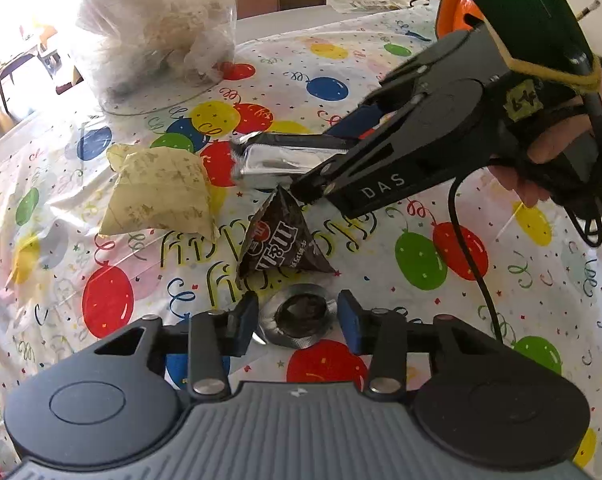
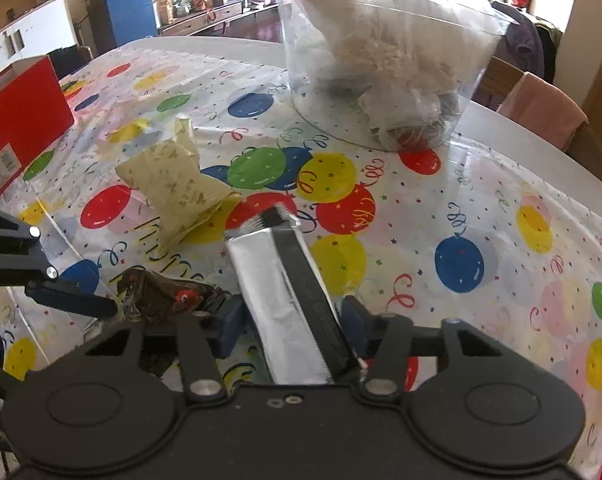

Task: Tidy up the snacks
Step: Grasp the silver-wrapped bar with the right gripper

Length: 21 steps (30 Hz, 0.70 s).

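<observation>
My left gripper [image 1: 297, 322] sits low over the balloon-print tablecloth [image 1: 421, 260], its blue pads against both sides of a round silver foil snack [image 1: 301, 338]. My right gripper [image 2: 291, 324] is shut on a long silver foil packet [image 2: 269, 280], which sticks forward past its fingers. In the left wrist view the right gripper [image 1: 317, 160] comes in from the upper right with the silver packet [image 1: 269, 160] in it. A brown M&M's pyramid pack [image 1: 281, 240] [image 2: 161, 292] lies between both grippers. A pale yellow starred pouch [image 1: 161, 192] [image 2: 177, 188] lies beyond it.
A clear plastic tub [image 1: 157, 32] [image 2: 389, 60] holding bagged snacks stands at the back of the table. A red box [image 2: 17, 120] is at the far left. A chair with pink cloth [image 2: 541, 112] stands behind the table edge. An orange object [image 1: 457, 8] shows behind the right gripper.
</observation>
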Available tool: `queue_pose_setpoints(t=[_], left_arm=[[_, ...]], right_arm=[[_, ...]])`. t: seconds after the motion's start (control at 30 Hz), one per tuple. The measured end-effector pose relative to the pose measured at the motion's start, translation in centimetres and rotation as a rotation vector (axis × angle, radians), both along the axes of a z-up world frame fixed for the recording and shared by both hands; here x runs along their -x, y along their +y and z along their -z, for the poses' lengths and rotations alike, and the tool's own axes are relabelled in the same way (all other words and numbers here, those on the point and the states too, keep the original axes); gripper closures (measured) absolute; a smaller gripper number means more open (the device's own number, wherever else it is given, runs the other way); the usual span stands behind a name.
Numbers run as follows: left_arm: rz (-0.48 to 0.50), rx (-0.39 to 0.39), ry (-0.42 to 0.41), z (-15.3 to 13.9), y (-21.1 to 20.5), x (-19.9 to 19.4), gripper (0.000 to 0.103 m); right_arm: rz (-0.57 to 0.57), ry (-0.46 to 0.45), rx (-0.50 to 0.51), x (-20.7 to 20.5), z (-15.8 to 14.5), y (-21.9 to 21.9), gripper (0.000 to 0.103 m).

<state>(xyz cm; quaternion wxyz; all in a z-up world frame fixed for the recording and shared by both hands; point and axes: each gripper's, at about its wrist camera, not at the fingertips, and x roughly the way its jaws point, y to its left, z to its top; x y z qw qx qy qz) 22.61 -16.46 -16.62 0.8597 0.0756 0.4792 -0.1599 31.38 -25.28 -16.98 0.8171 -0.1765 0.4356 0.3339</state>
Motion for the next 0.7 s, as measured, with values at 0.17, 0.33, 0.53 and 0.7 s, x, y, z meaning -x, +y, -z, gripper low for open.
queue_pose_setpoints(t=[0.17,0.33,0.53,0.7], left_arm=[[-0.012,0.009,0.007,0.0,0.3,0.2,0.073],[-0.051,0.026,0.011,-0.3,1.4,1.1,0.073],[-0.106,0.053,0.028,-1.0,3.1,1.9,0.073],[-0.143,0.071,0.025,-1.9,4.4,2.8,0.073]], right_arm=[[0.054,0.003,-0.018,1.1,-0.2,-0.4,0.060],[0.137,0.006,-0.053,2.7,-0.9,-1.0,0.061],[0.251,0.036,-0.087,5.2,-1.8,-1.5,0.061],[0.342,0.059,-0.092,7.2,-2.5,-1.7,0.061]])
